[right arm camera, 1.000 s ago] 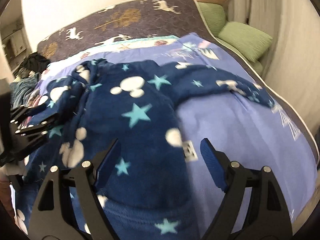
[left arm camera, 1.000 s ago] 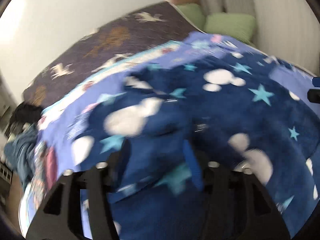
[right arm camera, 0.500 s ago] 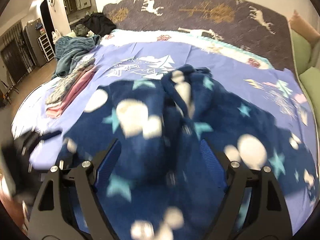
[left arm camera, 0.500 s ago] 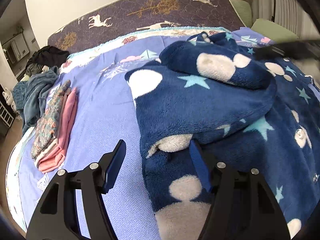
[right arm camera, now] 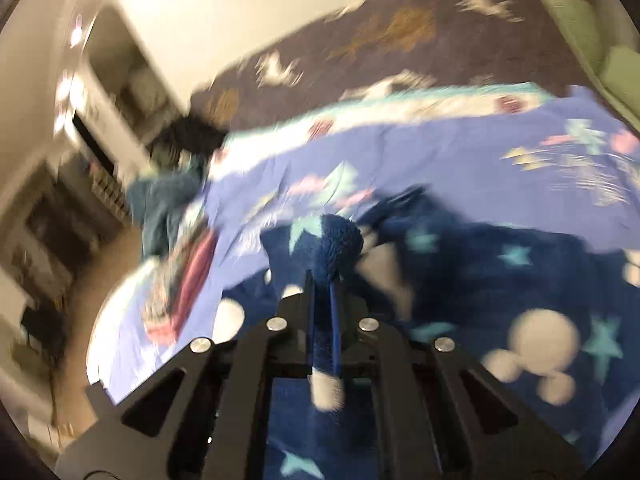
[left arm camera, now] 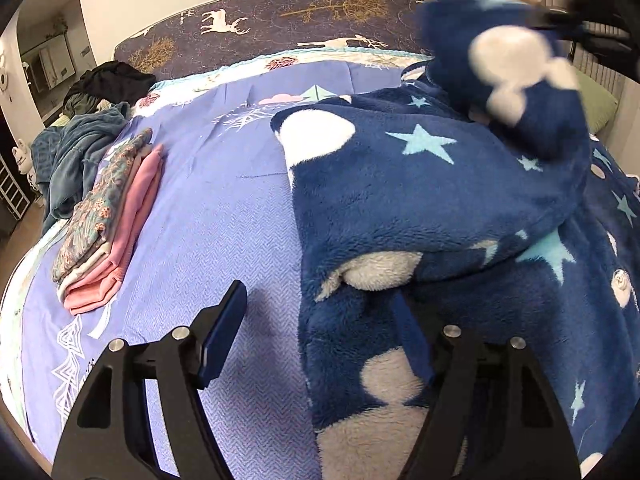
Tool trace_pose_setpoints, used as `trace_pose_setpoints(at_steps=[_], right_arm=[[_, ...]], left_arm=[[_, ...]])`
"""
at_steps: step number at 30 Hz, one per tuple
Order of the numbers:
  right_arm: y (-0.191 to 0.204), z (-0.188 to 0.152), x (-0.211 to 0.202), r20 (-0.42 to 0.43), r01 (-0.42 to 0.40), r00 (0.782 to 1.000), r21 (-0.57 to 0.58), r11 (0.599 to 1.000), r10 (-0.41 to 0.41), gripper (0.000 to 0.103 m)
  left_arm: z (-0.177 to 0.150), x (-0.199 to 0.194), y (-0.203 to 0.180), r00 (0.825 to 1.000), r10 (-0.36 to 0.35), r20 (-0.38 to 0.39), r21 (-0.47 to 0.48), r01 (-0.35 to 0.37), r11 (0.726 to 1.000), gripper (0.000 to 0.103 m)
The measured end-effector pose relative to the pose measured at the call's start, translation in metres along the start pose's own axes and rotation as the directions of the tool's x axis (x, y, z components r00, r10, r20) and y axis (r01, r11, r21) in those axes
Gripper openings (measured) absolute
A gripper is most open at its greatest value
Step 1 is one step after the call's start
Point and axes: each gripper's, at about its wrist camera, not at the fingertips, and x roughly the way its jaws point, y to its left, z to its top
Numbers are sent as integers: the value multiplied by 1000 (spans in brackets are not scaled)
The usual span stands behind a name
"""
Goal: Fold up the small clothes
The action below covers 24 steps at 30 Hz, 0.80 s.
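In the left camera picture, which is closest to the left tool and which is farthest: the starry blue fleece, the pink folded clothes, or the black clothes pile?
From the left tool:
1. Starry blue fleece, right at its right-hand finger.
2. Pink folded clothes, off to the left on the sheet.
3. Black clothes pile, far back left, by the headboard.
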Motion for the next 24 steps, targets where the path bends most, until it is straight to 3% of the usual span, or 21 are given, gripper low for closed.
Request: trace_pose_setpoints(at_steps=[3, 8, 11, 13, 15, 18, 20, 22, 23, 24], right_arm=[[-65, -22, -38, 18, 152, 988, 119, 981, -155, 7], [-141, -76, -42, -168, 256, 962, 266, 929, -217, 14], [-159, -91, -48, -171, 211, 972, 327, 921, -161, 14], [-160, -89, -53, -155, 176, 979, 331, 927, -130, 23], [-156, -80, -51, -142, 170, 981, 296, 940, -133, 45], [-147, -65, -42, -138, 183, 978, 217, 959, -155, 57], [-151, -60, -28, -166, 194, 973, 224, 955, -159, 59], [-158, -60, -16, -187, 189, 972, 243, 952, -145, 60], [-158, -59, -8, -195, 198, 969, 240, 950, -152, 54], [-157, -60, -3, -202, 212, 965, 225, 951, -167, 14]], left_arm=[[-1, 0, -2, 1000, 11, 6, 6, -11, 1000, 73], [-2, -1, -5, 1000, 25, 4, 11, -25, 1000, 74], [-2, -3, -5, 999, 40, 7, 13, -40, 999, 74], [-1, -4, -3, 999, 42, 9, 10, -42, 999, 74], [-1, -9, 2, 999, 32, 5, -12, -31, 999, 74], [2, -21, 16, 998, -55, 22, -95, 57, 994, 74], [5, -28, 25, 993, -111, 45, -157, 116, 981, 74], [11, -30, 33, 985, -160, 62, -215, 170, 962, 74], [15, -28, 35, 983, -173, 64, -235, 183, 955, 74], [20, -24, 35, 983, -174, 58, -248, 183, 951, 74]])
